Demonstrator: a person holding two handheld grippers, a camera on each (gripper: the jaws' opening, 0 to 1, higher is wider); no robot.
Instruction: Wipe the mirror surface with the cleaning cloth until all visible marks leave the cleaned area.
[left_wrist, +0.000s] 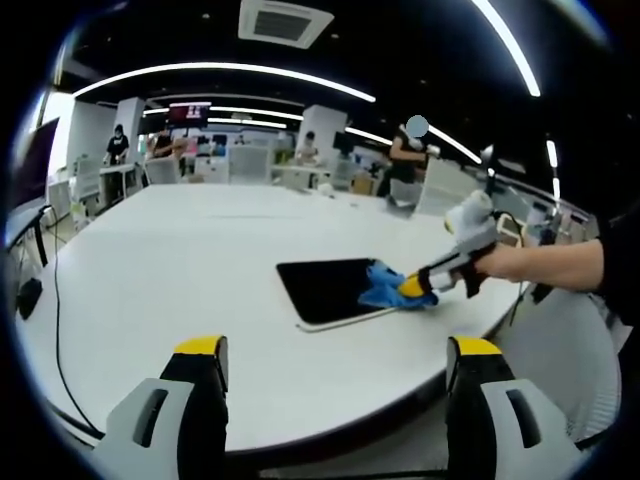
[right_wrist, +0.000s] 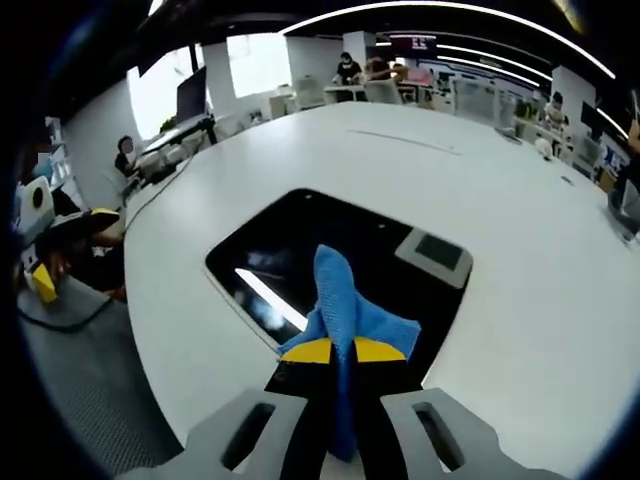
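**Cloth on the mirror's near edge, most of the glass still to wipe**

My left tongs (left_wrist: 335, 375) hang back at the near rim of the white bench (left_wrist: 180, 250), jaws wide apart and holding nothing. My right tongs (right_wrist: 338, 352) are clamped together on the blue cleaning cloth (right_wrist: 340, 300), which rests on the near edge of the mirror (right_wrist: 300, 250). The mirror lies flat on the bench, dark, reflecting ceiling lights. I cannot make out any marks on it, so I cannot say how much is clean. I judge the wiping barely started, with the far stretch of glass untouched by the cloth. Beyond, people sit at desks.
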